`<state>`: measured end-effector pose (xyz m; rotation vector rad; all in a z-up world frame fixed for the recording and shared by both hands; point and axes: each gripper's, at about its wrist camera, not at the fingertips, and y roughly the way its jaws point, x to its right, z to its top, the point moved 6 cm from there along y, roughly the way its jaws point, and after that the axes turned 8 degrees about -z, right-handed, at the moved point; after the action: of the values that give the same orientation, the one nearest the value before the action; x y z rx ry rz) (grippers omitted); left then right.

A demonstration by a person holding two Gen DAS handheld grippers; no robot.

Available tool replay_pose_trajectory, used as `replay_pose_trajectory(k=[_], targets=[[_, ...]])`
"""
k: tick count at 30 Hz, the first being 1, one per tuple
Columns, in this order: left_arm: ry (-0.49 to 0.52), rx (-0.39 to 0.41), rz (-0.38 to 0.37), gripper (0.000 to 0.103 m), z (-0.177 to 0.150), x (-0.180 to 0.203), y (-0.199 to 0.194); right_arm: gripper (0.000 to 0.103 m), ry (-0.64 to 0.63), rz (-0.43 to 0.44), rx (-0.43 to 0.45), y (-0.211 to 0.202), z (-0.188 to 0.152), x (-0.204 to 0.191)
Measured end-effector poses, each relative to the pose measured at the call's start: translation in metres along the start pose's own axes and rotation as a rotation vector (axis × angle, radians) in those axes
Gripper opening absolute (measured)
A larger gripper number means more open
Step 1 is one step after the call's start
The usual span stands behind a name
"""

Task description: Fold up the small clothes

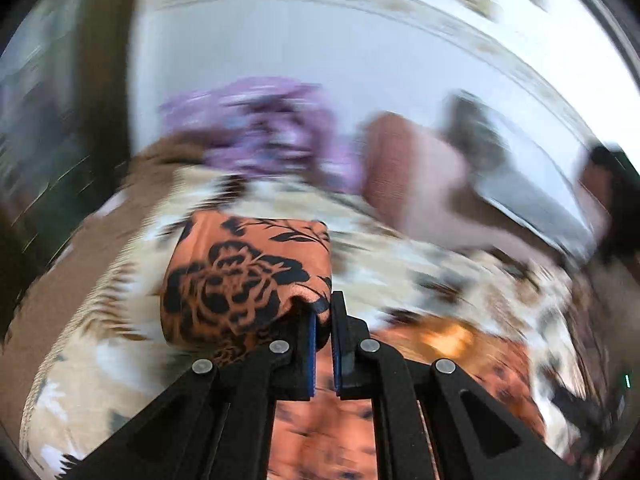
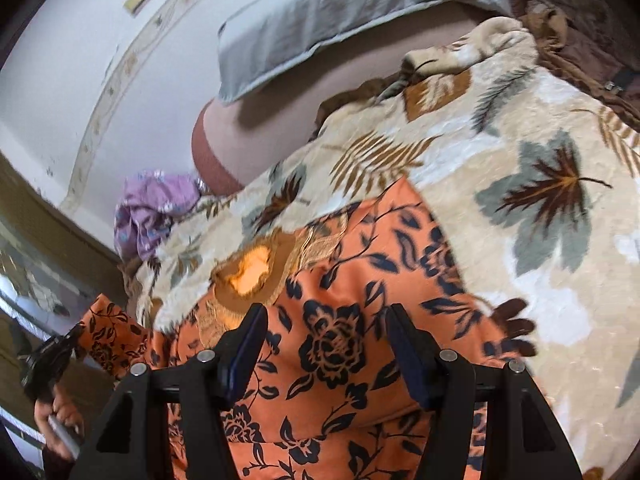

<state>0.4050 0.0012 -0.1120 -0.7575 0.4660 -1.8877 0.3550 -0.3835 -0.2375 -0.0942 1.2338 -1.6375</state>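
An orange garment with a black flower print (image 2: 344, 320) lies spread on a leaf-patterned blanket (image 2: 520, 168) on the bed. My left gripper (image 1: 323, 312) is shut on the garment's sleeve (image 1: 244, 276) and holds it lifted; the left wrist view is motion-blurred. In the right wrist view the left gripper (image 2: 52, 356) shows at the far left with the sleeve (image 2: 108, 332) in it. My right gripper (image 2: 326, 320) is open, its jaws wide apart just above the garment's body below the neckline (image 2: 252, 268).
A crumpled purple garment (image 2: 152, 208) lies at the blanket's far edge, also in the left wrist view (image 1: 272, 132). A grey pillow (image 2: 340, 16) rests on a pink sheet (image 2: 320, 80) near the white wall. Brown fabric (image 2: 580, 36) lies at the right edge.
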Motion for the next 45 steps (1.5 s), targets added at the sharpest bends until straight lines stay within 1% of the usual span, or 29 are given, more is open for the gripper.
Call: replay_pose_trajectory(k=[3, 6, 8, 10, 11, 12, 13, 14, 15, 17, 18, 20, 22, 24, 25, 27, 29, 30, 31, 33, 35, 37, 39, 41, 42, 44, 45], targets=[[0.102, -0.056, -0.083, 0.006, -0.018, 0.077, 0.005, 0.065, 0.044, 0.008, 0.024, -0.012, 0.01, 0.016], [0.172, -0.134, -0.168, 0.006, -0.049, 0.147, 0.019, 0.065, 0.093, 0.023, 0.043, -0.024, 0.018, 0.032], [0.198, -0.191, -0.216, 0.006, -0.073, 0.178, 0.027, 0.065, 0.118, 0.03, 0.048, -0.029, 0.023, 0.041], [0.23, -0.27, -0.261, 0.008, -0.106, 0.206, 0.032, 0.066, 0.134, 0.035, 0.043, -0.032, 0.025, 0.047], [0.245, -0.294, -0.284, 0.009, -0.118, 0.213, 0.031, 0.067, 0.144, 0.035, 0.037, -0.033, 0.025, 0.052], [0.269, -0.307, -0.308, 0.013, -0.13, 0.219, 0.029, 0.07, 0.151, 0.035, 0.031, -0.032, 0.026, 0.054], [0.3, -0.31, -0.313, 0.017, -0.14, 0.223, 0.026, 0.071, 0.156, 0.035, 0.027, -0.032, 0.026, 0.056], [0.326, -0.305, -0.301, 0.033, -0.148, 0.222, 0.021, 0.072, 0.159, 0.035, 0.018, -0.031, 0.025, 0.057], [0.338, -0.28, -0.283, 0.051, -0.152, 0.216, 0.014, 0.072, 0.158, 0.035, 0.011, -0.029, 0.024, 0.057], [0.314, -0.223, -0.264, 0.062, -0.149, 0.197, 0.002, 0.072, 0.14, 0.037, -0.014, -0.024, 0.02, 0.052], [0.295, -0.195, -0.248, 0.062, -0.146, 0.184, -0.005, 0.072, 0.129, 0.041, -0.027, -0.021, 0.017, 0.047], [0.26, -0.153, -0.178, 0.062, -0.142, 0.154, -0.009, 0.072, 0.099, 0.055, -0.06, -0.014, 0.008, 0.036], [0.222, -0.117, -0.075, 0.062, -0.138, 0.117, -0.011, 0.072, 0.068, 0.073, -0.106, -0.004, -0.002, 0.022], [0.185, -0.096, 0.029, 0.062, -0.138, 0.08, -0.01, 0.072, 0.03, 0.094, -0.169, 0.008, -0.017, 0.005], [0.166, -0.094, 0.098, 0.062, -0.14, 0.059, -0.006, 0.072, 0.007, 0.094, -0.185, 0.011, -0.024, -0.003], [0.132, -0.082, 0.184, 0.062, -0.145, 0.027, 0.0, 0.072, -0.105, 0.088, -0.229, 0.019, -0.044, -0.028], [0.1, -0.085, 0.229, 0.062, -0.153, 0.004, 0.01, 0.072, -0.219, 0.074, -0.275, 0.024, -0.065, -0.049], [0.089, -0.096, 0.247, 0.062, -0.156, -0.005, 0.016, 0.072, -0.273, 0.06, -0.285, 0.025, -0.074, -0.058], [0.079, -0.123, 0.281, 0.062, -0.16, -0.017, 0.024, 0.072, -0.35, 0.039, -0.286, 0.025, -0.086, -0.068], [0.065, -0.156, 0.325, 0.062, -0.162, -0.03, 0.031, 0.072, -0.486, 0.014, -0.28, 0.025, -0.105, -0.082], [0.036, -0.164, 0.312, 0.062, -0.161, -0.039, 0.037, 0.073, -0.637, -0.012, -0.266, 0.025, -0.125, -0.097], [0.038, -0.182, 0.312, 0.062, -0.163, -0.044, 0.041, 0.075, -0.74, -0.034, -0.251, 0.026, -0.138, -0.106], [0.055, -0.198, 0.323, 0.062, -0.166, -0.042, 0.045, 0.077, -0.829, -0.076, -0.228, 0.031, -0.149, -0.109], [0.06, -0.206, 0.321, 0.062, -0.168, -0.039, 0.047, 0.077, -0.865, -0.127, -0.211, 0.041, -0.154, -0.108], [0.061, -0.212, 0.316, 0.062, -0.168, -0.038, 0.049, 0.077, -0.862, -0.14, -0.207, 0.046, -0.153, -0.106], [0.061, -0.223, 0.318, 0.062, -0.171, -0.038, 0.052, 0.077, -0.835, -0.137, -0.189, 0.054, -0.15, -0.103], [0.063, -0.224, 0.321, 0.062, -0.172, -0.037, 0.052, 0.075, -0.812, -0.135, -0.173, 0.057, -0.143, -0.1]])
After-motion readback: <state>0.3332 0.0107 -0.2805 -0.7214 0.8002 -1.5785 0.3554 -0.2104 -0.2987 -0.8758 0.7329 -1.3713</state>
